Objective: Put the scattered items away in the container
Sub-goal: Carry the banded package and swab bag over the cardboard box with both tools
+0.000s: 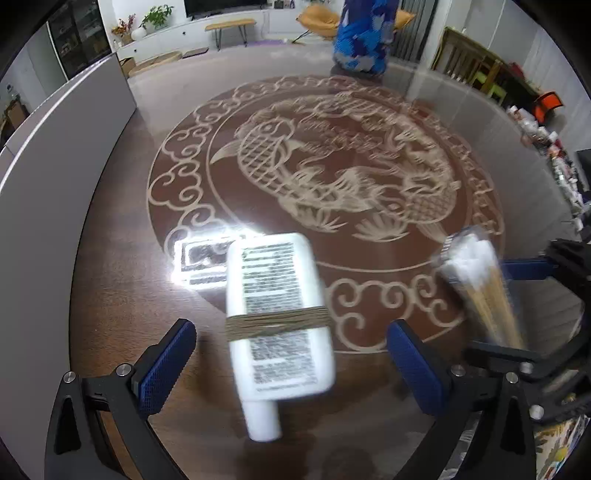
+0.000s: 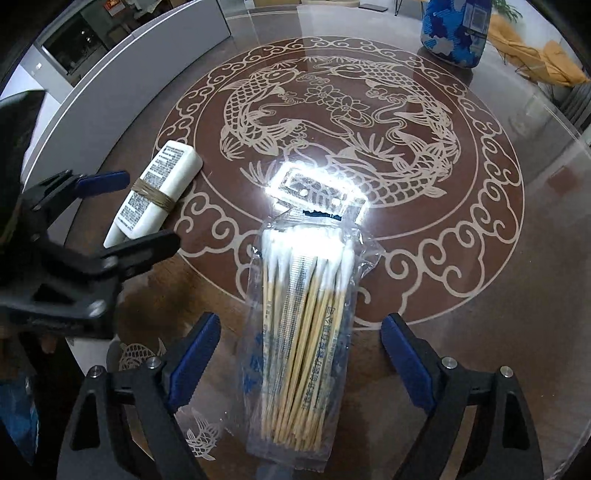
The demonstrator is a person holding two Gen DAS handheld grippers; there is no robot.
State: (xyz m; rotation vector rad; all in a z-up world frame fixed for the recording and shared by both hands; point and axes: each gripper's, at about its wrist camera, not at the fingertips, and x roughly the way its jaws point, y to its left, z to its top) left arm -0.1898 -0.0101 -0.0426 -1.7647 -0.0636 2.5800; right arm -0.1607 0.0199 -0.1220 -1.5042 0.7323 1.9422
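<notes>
A white bottle with a twine band and printed label lies on the table between the wide-apart fingers of my left gripper; the pads do not touch it. In the right wrist view the same bottle lies at the left with the left gripper around it. A clear pack of cotton swabs lies flat between the fingers of my right gripper, which stands open and clear of it. The swab pack also shows blurred. A blue patterned container stands at the table's far edge.
The round glass-topped table carries a koi pattern, with a bright lamp glare in the middle. A grey curved panel borders the left side. A cluttered shelf stands to the right.
</notes>
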